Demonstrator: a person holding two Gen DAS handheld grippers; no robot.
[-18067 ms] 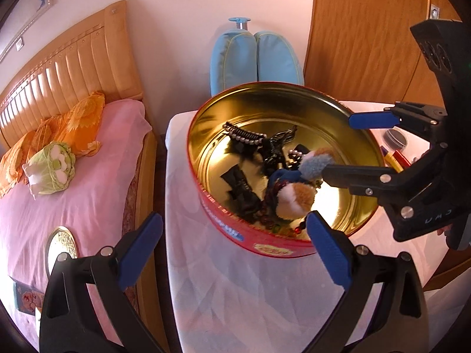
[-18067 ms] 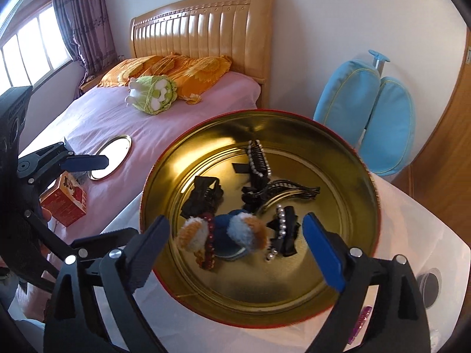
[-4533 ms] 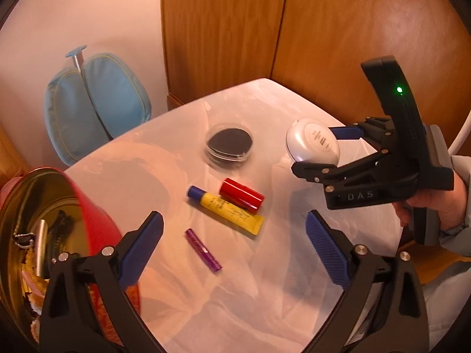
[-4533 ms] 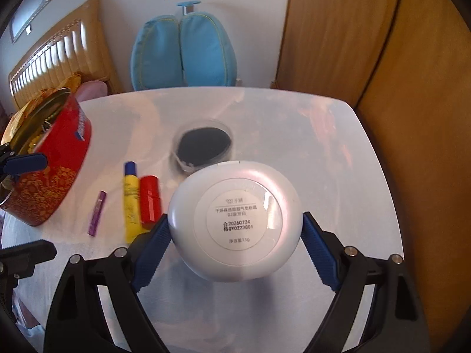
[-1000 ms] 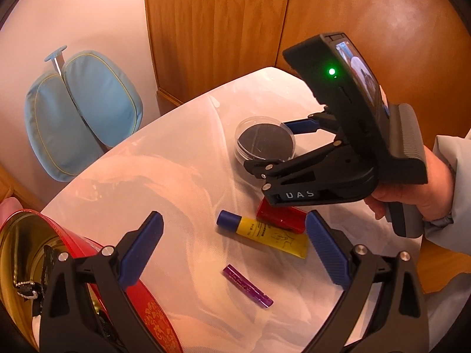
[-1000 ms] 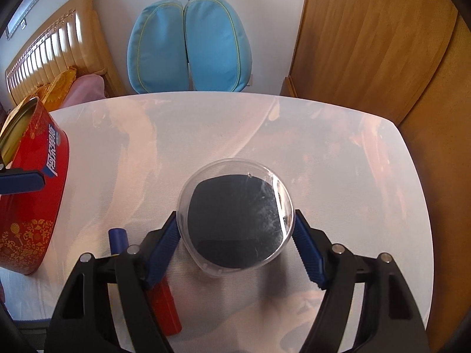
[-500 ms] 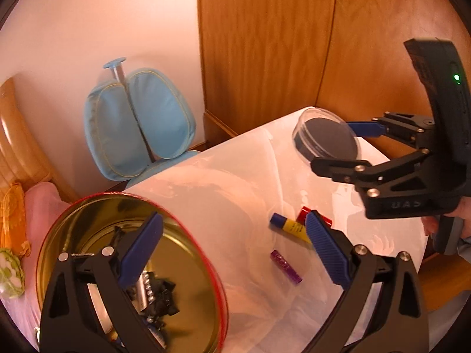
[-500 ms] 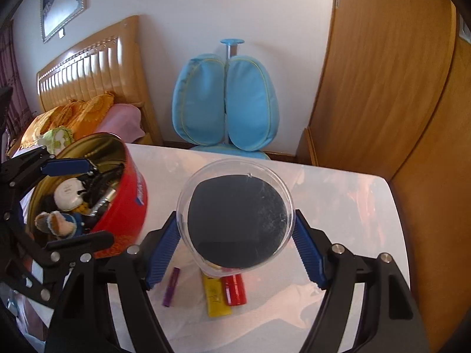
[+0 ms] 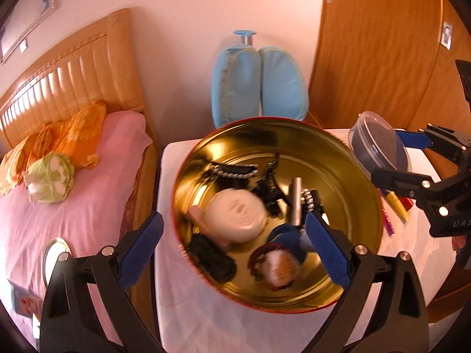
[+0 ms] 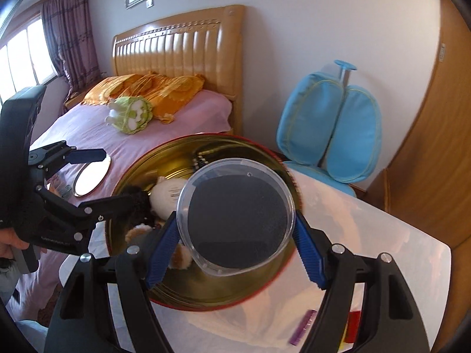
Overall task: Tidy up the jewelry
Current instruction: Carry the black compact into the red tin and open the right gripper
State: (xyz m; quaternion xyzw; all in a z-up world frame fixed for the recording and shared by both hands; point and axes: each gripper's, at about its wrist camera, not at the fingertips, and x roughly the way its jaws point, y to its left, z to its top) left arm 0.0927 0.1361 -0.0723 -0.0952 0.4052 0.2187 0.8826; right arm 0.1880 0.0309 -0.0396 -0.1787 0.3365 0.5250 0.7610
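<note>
My right tool (image 10: 235, 253) grips the clear tub (image 10: 235, 217) over the tin (image 9: 276, 211); left tool (image 9: 232, 244) apart, empty — tubes (image 9: 397, 206) remain on the bench (image 10: 382, 235).

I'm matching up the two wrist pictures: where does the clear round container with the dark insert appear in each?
Left wrist view: clear round container at right, beyond the tin's rim, held in the right gripper.
Right wrist view: container at centre, between the blue pads, above the tin.
Shared landmark: red tin.
</note>
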